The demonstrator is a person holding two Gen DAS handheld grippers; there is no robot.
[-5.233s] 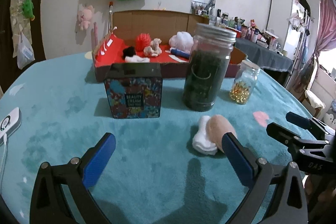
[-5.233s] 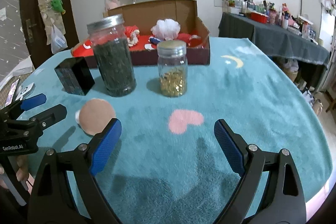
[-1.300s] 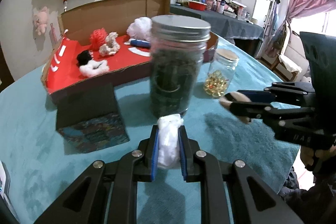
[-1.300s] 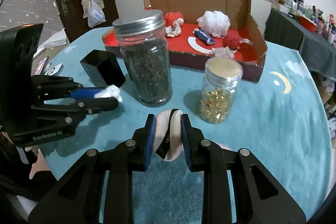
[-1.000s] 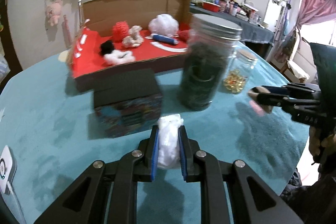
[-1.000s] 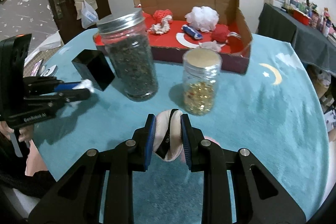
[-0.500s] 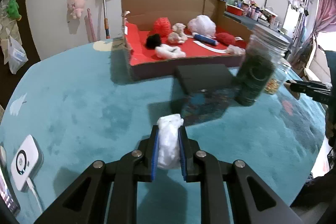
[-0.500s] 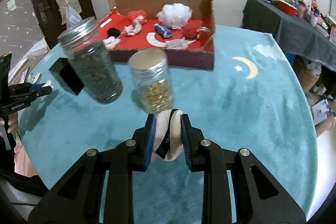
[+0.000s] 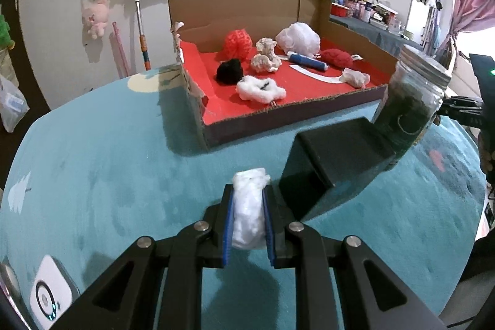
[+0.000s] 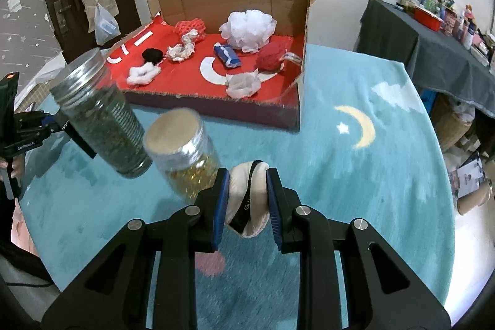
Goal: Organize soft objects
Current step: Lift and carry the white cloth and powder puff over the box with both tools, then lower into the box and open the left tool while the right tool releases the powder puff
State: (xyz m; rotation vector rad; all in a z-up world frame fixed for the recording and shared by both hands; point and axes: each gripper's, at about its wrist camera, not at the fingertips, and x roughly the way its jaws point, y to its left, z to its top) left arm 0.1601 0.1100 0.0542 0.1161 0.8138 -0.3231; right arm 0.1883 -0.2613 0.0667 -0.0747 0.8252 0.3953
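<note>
white fluffy wad [image 9: 249, 211] clamped between the blue pads of the left gripper [image 9: 248, 225], low in the centre of the left wrist view, raised above the teal cloth [image 9: 102, 169]. beige padded piece [image 10: 248, 200] with a black band, pinched the same way in the right gripper [image 10: 247, 203], low centre of the right wrist view. both sets of jaws drawn close together, pressed on their soft loads.

cardboard box [image 9: 235, 5] with a red floor, upper centre of both views, standing on the cloth. inside it: white mesh puff [image 10: 247, 25] toward the back, red knitted ball [image 10: 270, 57] at right, blue roll [image 10: 227, 54] near the middle, black tuft [image 9: 229, 71], white fuzzy piece [image 9: 260, 90] near the front edge, crumpled white scrap [image 10: 243, 84].

dark-filled jar [image 10: 99, 113] with a metal lid at left of the right wrist view, smaller jar of golden beads [image 10: 182, 155] just beside it, close to the right gripper's left pad. black box [image 9: 337, 166] just right of the left gripper, in front of the dark jar. white device [image 9: 51, 294] at lower left of the left wrist view.
</note>
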